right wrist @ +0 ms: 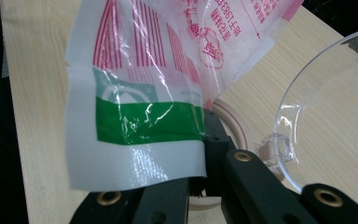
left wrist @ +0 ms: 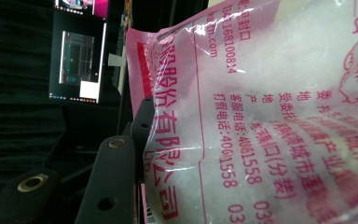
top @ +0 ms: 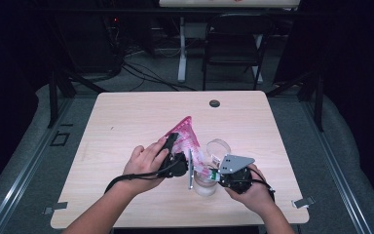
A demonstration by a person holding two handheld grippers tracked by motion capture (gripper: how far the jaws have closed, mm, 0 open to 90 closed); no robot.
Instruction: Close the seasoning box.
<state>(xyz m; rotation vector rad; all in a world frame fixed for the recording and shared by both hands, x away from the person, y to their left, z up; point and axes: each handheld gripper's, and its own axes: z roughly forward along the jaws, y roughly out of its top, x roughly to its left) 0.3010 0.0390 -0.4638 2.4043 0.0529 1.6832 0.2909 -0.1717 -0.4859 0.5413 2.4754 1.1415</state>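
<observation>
With the left gripper [top: 175, 155] and right gripper [top: 220, 171] both clamped on the pink bag [top: 187, 135], tilted above the jar [top: 205, 184], pouring seemed underway, unfinished.

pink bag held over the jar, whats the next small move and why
Probably tip the pink bag a little further toward the glass jar. The left tongs hold its body raised; the right tongs are shut on its lower corner, just above the jar's mouth, with the lid lying aside.
</observation>
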